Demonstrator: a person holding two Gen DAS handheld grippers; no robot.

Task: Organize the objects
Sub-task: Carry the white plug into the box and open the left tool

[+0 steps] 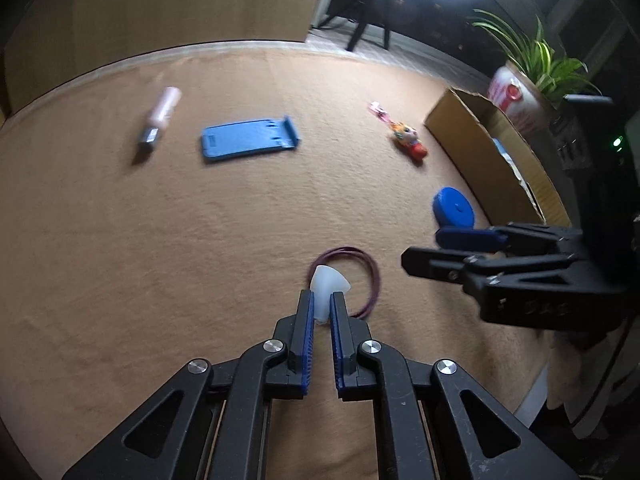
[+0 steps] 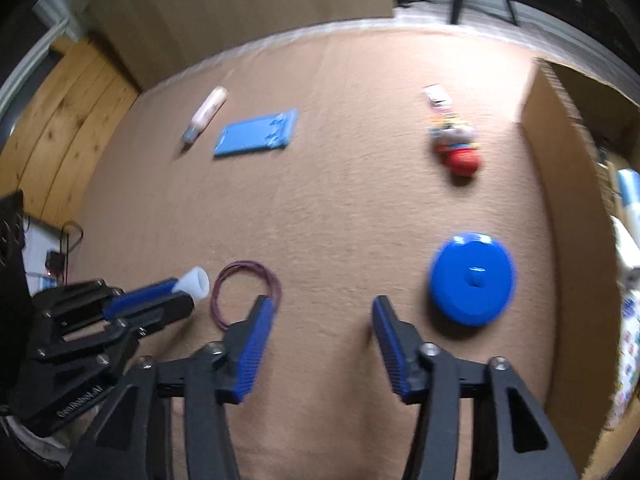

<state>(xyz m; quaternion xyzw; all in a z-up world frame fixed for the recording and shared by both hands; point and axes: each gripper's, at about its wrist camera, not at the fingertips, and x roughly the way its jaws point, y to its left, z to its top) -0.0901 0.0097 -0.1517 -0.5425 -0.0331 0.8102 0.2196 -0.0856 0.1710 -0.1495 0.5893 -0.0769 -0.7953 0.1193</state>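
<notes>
My left gripper is shut on a small white cone-shaped cap, held just above a purple rubber-band ring on the tan cloth. The cap and the left gripper also show in the right wrist view, left of the ring. My right gripper is open and empty, between the ring and a blue round disc. In the left wrist view the right gripper sits beside the disc.
A blue flat phone stand, a pink tube, a colourful toy figure and a pink wrapper lie farther off. An open cardboard box stands at the right, a potted plant behind it.
</notes>
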